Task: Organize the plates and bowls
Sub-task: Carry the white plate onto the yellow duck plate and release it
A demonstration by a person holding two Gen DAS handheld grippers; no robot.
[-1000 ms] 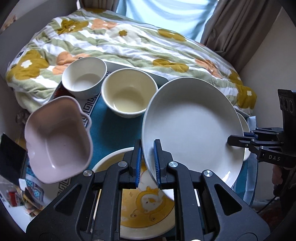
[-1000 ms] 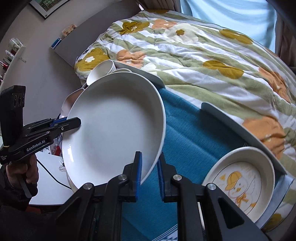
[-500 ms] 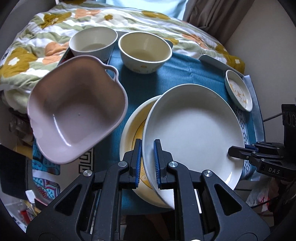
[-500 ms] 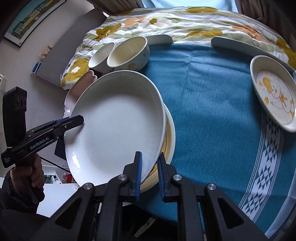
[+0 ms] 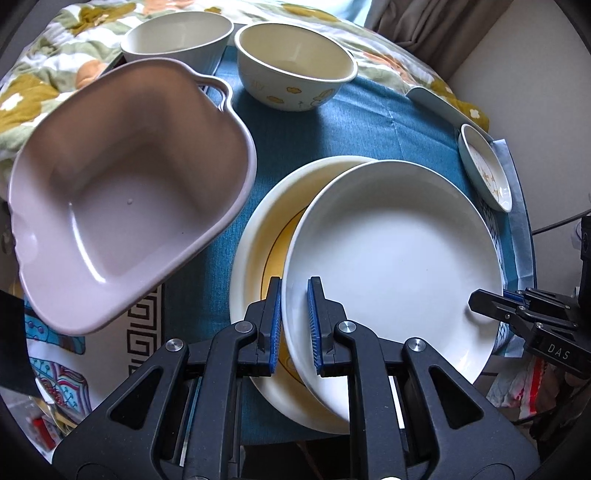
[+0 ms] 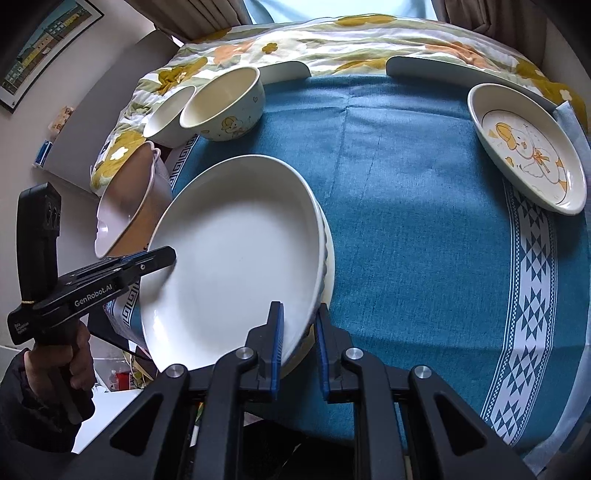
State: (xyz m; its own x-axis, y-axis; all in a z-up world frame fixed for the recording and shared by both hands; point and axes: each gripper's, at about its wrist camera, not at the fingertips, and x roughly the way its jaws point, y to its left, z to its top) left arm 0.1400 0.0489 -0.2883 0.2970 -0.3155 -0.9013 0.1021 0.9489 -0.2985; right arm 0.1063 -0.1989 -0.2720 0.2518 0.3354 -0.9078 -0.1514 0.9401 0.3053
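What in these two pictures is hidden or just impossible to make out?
- Yellow plate: the white plate covers its picture in both views.
- Whether the white plate rests on it yet: neither view shows the underside.
- Pink dish: what holds it up is outside the left view; the white plate hides most of it in the right.
- Plain white bowl: cut by the left view's top edge.
- Person: only a hand shows.

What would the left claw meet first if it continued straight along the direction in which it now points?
Probably the yellow plate lying just under the white plate that the left claw clamps by the rim. The gap between the two plates is hard to judge.
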